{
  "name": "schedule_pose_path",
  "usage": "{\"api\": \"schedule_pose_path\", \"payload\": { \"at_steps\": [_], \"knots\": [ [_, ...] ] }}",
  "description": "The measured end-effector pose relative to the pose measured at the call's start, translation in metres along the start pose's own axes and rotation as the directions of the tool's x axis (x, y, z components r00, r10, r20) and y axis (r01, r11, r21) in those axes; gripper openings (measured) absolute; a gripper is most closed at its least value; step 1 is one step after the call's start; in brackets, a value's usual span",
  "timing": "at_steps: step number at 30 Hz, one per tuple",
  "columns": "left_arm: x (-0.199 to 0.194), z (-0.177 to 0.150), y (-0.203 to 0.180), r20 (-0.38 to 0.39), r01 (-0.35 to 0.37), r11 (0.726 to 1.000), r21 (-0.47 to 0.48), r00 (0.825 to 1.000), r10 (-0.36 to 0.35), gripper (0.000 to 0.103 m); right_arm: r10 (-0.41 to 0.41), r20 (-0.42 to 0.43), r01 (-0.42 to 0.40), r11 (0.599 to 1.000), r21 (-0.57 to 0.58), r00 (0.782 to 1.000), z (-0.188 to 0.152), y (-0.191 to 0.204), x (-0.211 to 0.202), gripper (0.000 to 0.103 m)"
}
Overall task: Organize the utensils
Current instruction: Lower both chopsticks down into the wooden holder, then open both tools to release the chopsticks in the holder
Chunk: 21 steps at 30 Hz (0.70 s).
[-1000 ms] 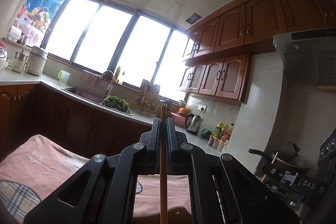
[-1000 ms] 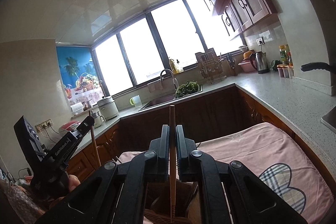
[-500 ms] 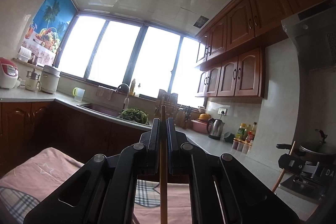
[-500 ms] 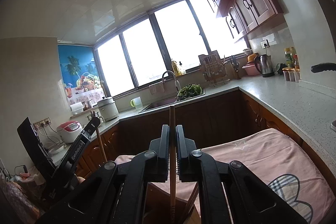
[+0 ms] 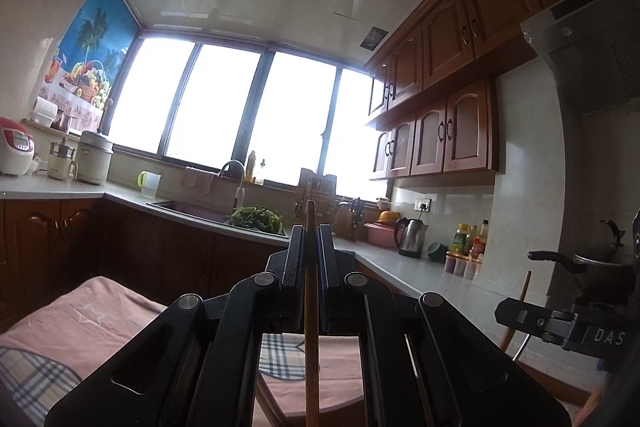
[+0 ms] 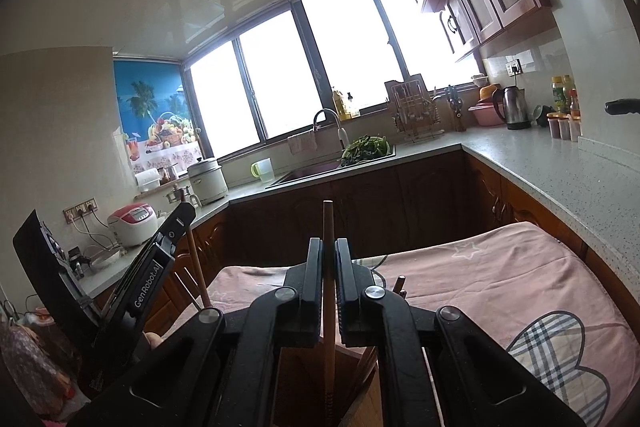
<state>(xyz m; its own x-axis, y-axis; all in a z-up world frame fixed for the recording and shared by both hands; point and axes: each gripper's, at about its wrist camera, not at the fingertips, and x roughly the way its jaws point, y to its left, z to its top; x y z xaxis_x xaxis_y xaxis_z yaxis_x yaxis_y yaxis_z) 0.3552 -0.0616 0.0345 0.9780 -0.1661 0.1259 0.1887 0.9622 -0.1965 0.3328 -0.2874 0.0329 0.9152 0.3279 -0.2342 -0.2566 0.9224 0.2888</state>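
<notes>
chopsticks: two wooden sticks, one per gripper. Left one (image 5: pixel 310 307) runs upright between the left fingers, tip poking above them. Right one (image 6: pixel 328 291) same setup in the right fingers, lower end reaching down into a wooden holder.
left gripper (image 5: pixel 310 239): jaws clenched on its chopstick, pads pressed to both sides. Raised, aimed across the kitchen at the windows.
right gripper (image 6: pixel 329 251): jaws clamped on its chopstick. Sits directly above the holder.
cross views: right gripper shows at the right edge of the left view (image 5: pixel 560 321) with its stick angled up; left gripper shows at the left of the right view (image 6: pixel 148 283), stick slanting below it.
holder (image 6: pixel 304 379): wooden, open top, below the right gripper; other stick ends (image 6: pixel 400 285) lean out past its rim. Contents mostly hidden by the gripper body.
cloth (image 6: pixel 500 283): pink, star and plaid heart print, covers the surface under the holder.
counter (image 6: pixel 560 171): speckled grey, wraps the room over dark wood cabinets.
sink (image 5: pixel 188 209): under the windows, greens (image 5: pixel 256 217) beside it.
kettle (image 5: pixel 410 237): steel, on the counter near a pink basin (image 5: pixel 378 233).
rice cooker (image 5: pixel 14 151): red-white, far left counter.
</notes>
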Motion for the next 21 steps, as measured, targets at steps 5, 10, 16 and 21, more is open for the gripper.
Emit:
{"api": "schedule_pose_path", "payload": {
  "at_steps": [5,10,16,21],
  "knots": [
    [-0.009,-0.005,0.005,-0.018,0.001,1.000,0.010,1.000,-0.001,0.006,-0.010,-0.030,0.010,1.000,0.002,0.999,-0.008,-0.004,0.005,0.006],
    [-0.018,0.001,0.011,-0.040,-0.013,1.000,0.008,0.999,0.013,0.006,-0.011,-0.062,0.011,1.000,0.007,0.998,-0.015,-0.007,0.010,0.006],
    [-0.023,-0.001,0.022,-0.144,-0.023,1.000,-0.008,0.989,0.021,0.007,-0.017,-0.084,0.017,1.000,0.000,0.996,-0.021,-0.003,0.009,0.006],
    [-0.027,-0.017,0.028,-0.204,-0.020,0.999,-0.038,0.979,0.012,0.007,-0.029,-0.083,0.029,1.000,-0.003,0.996,-0.022,-0.003,0.007,0.006]
  ]
}}
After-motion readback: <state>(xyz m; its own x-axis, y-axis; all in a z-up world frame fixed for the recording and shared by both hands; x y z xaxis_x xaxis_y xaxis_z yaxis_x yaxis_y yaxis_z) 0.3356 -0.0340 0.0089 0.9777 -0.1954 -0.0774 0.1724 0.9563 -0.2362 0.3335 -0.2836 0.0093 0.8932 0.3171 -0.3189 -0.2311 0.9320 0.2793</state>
